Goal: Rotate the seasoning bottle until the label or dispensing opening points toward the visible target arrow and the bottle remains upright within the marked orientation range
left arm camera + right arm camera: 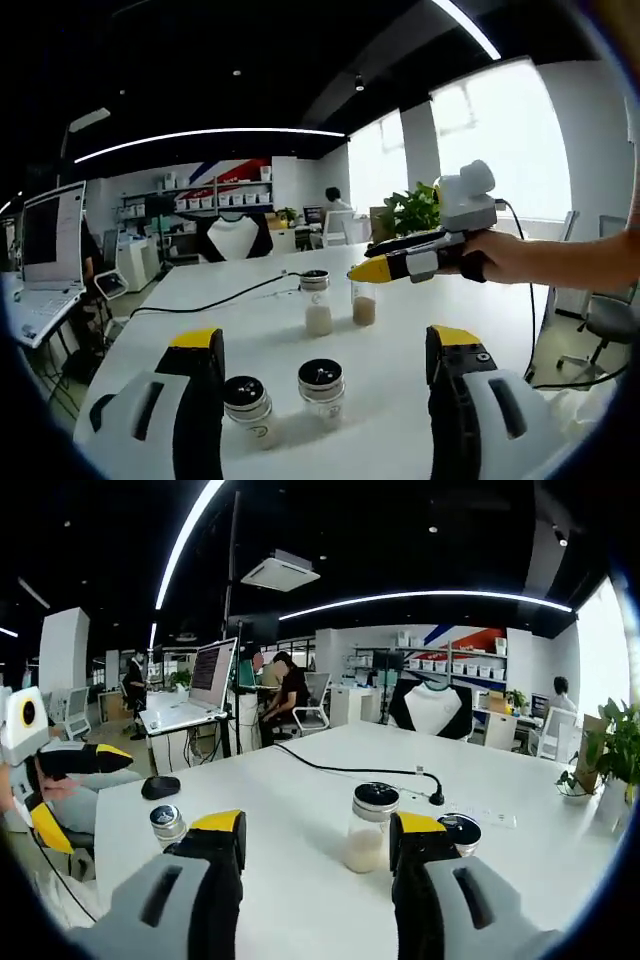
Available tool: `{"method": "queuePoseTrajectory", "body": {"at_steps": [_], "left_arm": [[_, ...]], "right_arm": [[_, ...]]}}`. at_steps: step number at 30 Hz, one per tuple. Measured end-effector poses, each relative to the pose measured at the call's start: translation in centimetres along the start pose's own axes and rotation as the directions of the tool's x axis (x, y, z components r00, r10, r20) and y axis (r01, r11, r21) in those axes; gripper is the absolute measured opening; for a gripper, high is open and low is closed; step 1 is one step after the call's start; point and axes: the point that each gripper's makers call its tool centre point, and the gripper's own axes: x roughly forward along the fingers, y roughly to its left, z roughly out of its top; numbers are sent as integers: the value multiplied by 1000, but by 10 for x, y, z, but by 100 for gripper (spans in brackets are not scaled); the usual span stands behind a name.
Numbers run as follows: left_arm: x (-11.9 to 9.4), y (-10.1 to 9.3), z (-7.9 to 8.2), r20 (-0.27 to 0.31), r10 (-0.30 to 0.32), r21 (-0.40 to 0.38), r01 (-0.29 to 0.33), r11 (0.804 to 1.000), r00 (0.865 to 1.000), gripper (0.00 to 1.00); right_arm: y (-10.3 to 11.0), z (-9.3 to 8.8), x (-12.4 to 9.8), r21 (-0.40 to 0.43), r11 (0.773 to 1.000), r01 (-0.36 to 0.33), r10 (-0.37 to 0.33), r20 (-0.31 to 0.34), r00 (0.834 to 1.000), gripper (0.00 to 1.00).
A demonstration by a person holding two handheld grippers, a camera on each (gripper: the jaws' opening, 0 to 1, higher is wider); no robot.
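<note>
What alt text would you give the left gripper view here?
The left gripper, jaws open, hovers over a white table above two black-capped seasoning bottles. Two more bottles stand farther back, where the right gripper, held by a hand, reaches in. Office behind.

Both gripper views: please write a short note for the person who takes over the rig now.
Left gripper: open, empty, above two black-capped bottles near it. Right gripper: open, empty, close to a seasoning bottle standing upright on the white table; another bottle shows behind its right jaw. No arrow mark visible. Done: nothing gripped yet. Left: grasp a bottle, rotate it, keep it upright.
</note>
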Motion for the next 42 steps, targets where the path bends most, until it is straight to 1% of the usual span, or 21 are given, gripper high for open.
{"method": "queuePoseTrajectory", "body": {"at_steps": [3,6,8,12,15,19,20,21,23,24,29,31,34,38,41,42], "left_arm": [[2,-2,1,-1,-4,-3,4,1000,1000,88],[4,-4,1,-3,-4,-8,4,1000,1000,87],[5,-6,1,-7,-8,-14,8,1000,1000,88],[6,-9,1,-9,-17,-19,17,1000,1000,87],[7,-11,1,-11,-23,-20,23,1000,1000,87],[7,-11,1,-12,-24,-20,24,1000,1000,87],[8,-11,1,-13,-26,-21,26,999,1000,87],[7,-10,2,-13,-23,-23,23,999,1000,87],[8,-7,1,-20,-16,-35,15,999,1000,87],[8,-6,2,-14,-12,-42,11,999,1000,87],[12,-9,5,-10,-21,-43,21,999,1000,87],[14,-10,6,-7,-27,-49,27,998,1000,87],[16,-10,9,0,-29,-51,29,998,1000,87],[17,-10,9,-1,-30,-48,30,998,1000,87],[17,-10,4,-12,-32,-37,32,999,999,86],[16,-10,3,-19,-31,-35,31,999,999,86]], "right_arm": [[-5,3,13,-1,1000,-3,3,-1,1000,56],[-11,8,21,-1,1000,3,-3,21,1000,54],[-18,9,28,-8,1000,20,-20,24,1000,54],[-31,12,42,9,999,38,-38,34,999,53],[-42,9,53,3,997,71,-71,26,997,51],[-43,7,54,10,997,75,-75,22,997,51],[-49,-1,63,49,995,83,-83,5,997,51],[-53,-10,70,67,992,104,-103,-14,995,50],[-54,-13,74,77,991,112,-111,-13,994,50],[-54,-15,76,82,989,119,-118,-18,993,50],[-59,-23,87,104,984,147,-145,-24,989,49],[-65,-32,92,147,970,192,-187,-44,981,46],[-66,-35,96,170,965,201,-196,-41,980,45],[-65,-41,102,172,964,202,-196,-50,979,43],[-65,-44,103,170,964,203,-197,-55,979,42],[-64,-44,104,154,968,198,-193,-50,980,40]]}}
